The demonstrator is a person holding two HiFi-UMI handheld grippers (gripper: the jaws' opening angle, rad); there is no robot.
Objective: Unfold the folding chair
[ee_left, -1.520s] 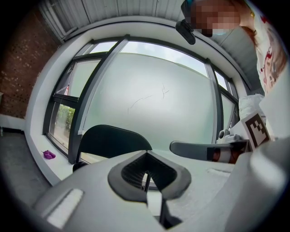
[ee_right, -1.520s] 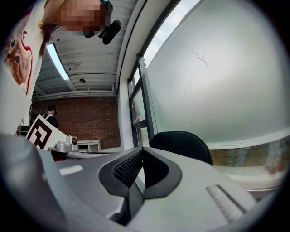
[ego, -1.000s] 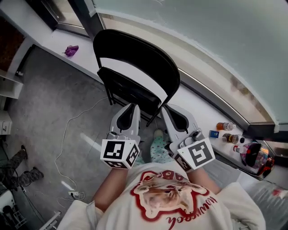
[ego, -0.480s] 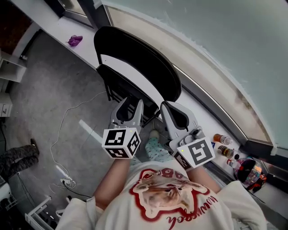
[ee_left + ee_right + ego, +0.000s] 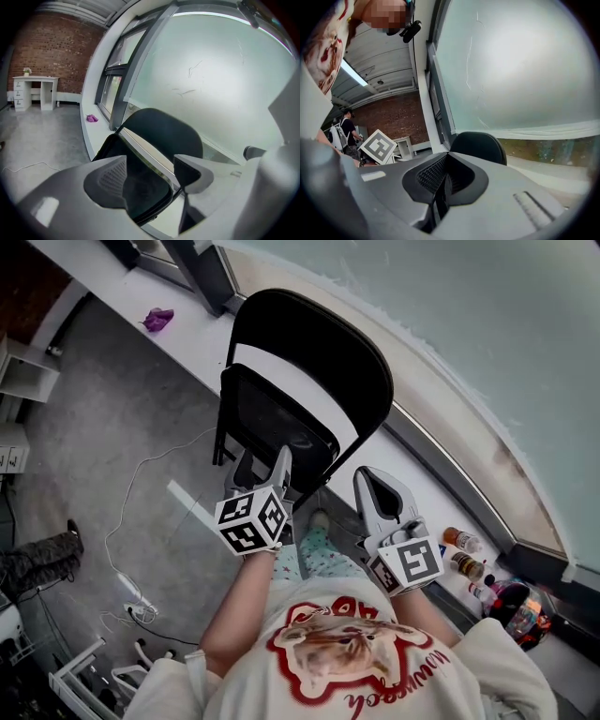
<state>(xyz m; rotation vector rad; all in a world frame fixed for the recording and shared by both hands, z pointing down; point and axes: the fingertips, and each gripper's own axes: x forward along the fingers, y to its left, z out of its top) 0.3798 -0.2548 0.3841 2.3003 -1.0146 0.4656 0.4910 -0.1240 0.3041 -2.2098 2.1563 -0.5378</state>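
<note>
Head view with both gripper views. A frosted window [image 5: 450, 315] fills the upper right, and grey floor [image 5: 103, 446] the left. The black chair [image 5: 309, 362] stands on the floor against the white ledge [image 5: 192, 334] below the window. Its seat [image 5: 277, 423] is tipped steeply up, close under the backrest.

The left gripper [image 5: 262, 470] is at the seat's lower edge. Its jaws stand wide apart with the seat showing in the gap. Whether they touch it cannot be told.

The right gripper [image 5: 373, 482] is just right of the chair and apart from it. Its jaws are pressed together with nothing between them.

A white cable [image 5: 141, 507] trails over the floor. Small bottles [image 5: 461, 542] stand at lower right. A purple scrap [image 5: 157, 319] lies on the ledge.
</note>
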